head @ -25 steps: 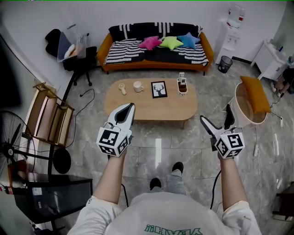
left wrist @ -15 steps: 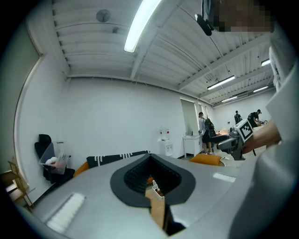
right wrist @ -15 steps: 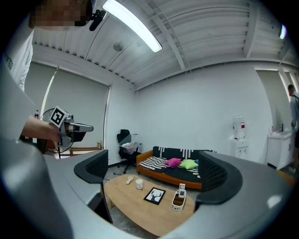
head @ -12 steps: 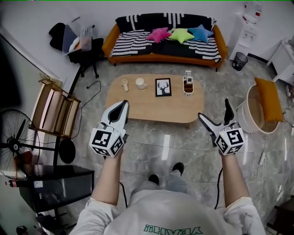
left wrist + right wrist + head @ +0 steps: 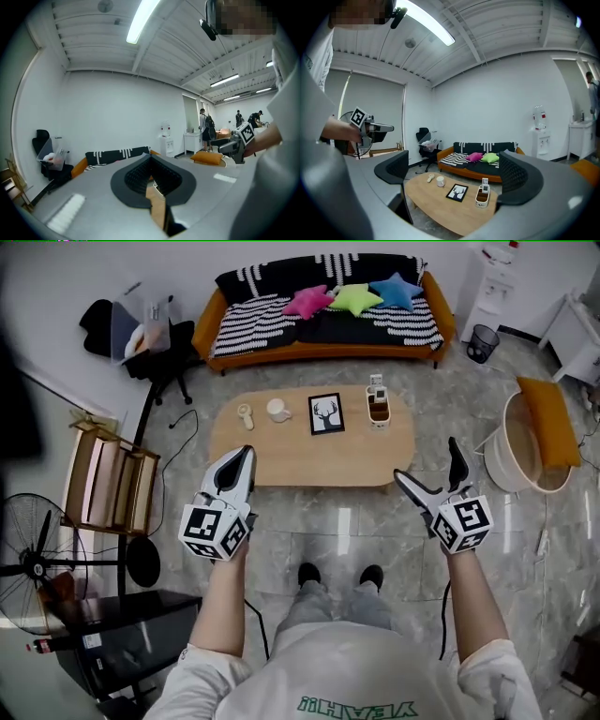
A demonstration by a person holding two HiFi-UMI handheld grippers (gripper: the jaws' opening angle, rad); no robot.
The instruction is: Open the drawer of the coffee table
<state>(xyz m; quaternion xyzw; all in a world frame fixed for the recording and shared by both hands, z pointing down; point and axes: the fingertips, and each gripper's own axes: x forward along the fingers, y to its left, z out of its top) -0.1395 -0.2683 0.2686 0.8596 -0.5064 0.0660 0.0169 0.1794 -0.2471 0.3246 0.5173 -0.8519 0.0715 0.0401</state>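
The oval wooden coffee table (image 5: 342,460) stands in front of me on the grey floor, also seen in the right gripper view (image 5: 440,211). On it are a cup (image 5: 277,410), a deer picture frame (image 5: 325,413), a white organiser (image 5: 377,407) and a small wooden item (image 5: 246,414). No drawer front shows in any view. My left gripper (image 5: 242,457) is shut and empty, its tips over the table's near-left edge. My right gripper (image 5: 427,465) is open and empty, just off the table's near-right corner. In the left gripper view the jaws (image 5: 150,159) meet.
An orange sofa (image 5: 319,324) with star cushions lies behind the table. A wooden rack (image 5: 108,486), a fan (image 5: 33,559) and a black cabinet (image 5: 122,638) stand at the left. A round tub (image 5: 525,446) sits at the right. My feet (image 5: 337,575) are near the table.
The head view has shifted and my feet have stepped a little. Both grippers stay held up in front of the table, left shut and right open.
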